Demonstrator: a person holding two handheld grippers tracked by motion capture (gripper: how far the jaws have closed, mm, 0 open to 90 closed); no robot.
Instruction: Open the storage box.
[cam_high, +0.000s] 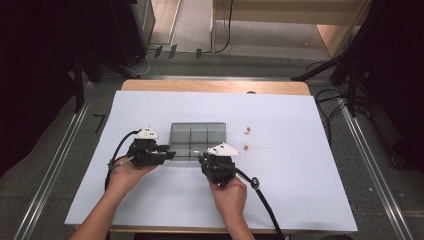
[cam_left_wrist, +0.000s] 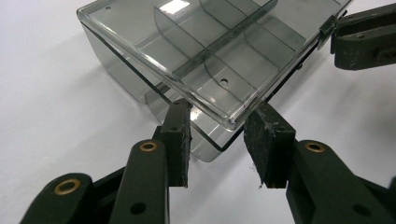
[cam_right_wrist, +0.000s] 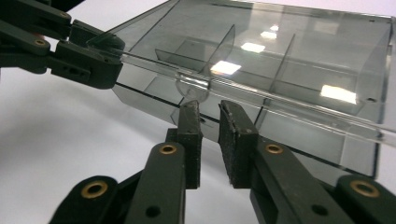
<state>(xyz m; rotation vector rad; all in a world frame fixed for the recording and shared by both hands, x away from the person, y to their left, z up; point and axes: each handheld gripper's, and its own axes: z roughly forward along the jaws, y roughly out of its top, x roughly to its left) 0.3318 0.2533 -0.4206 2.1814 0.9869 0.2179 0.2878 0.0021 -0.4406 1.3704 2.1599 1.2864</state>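
Two grippers sit at the near side of one see-through box (cam_high: 198, 140), which rests in the middle of the white sheet (cam_high: 150, 210) on the table. Your left gripper (cam_high: 170, 154) is at the box's left end. In the left gripper view its jaws are pinched on the corner of the box (cam_left_wrist: 205, 60), one pad on each side of the clear wall, so it is holding the box there. The lid looks lifted a bit, with a dark gap under its front edge. Inside you can see thin walls that split the box into little rooms.

Your right gripper (cam_high: 204, 159) is at the front of the box, close to the middle. In the right gripper view its jaws (cam_right_wrist: 210, 122) stand narrow, just under the small clear tab (cam_right_wrist: 192, 88) on the lid's front edge. They may be touching the tab, but that is hard to tell from here.

Farther right, two tiny tan bits (cam_high: 246, 130) lie on the sheet, well apart from the box.
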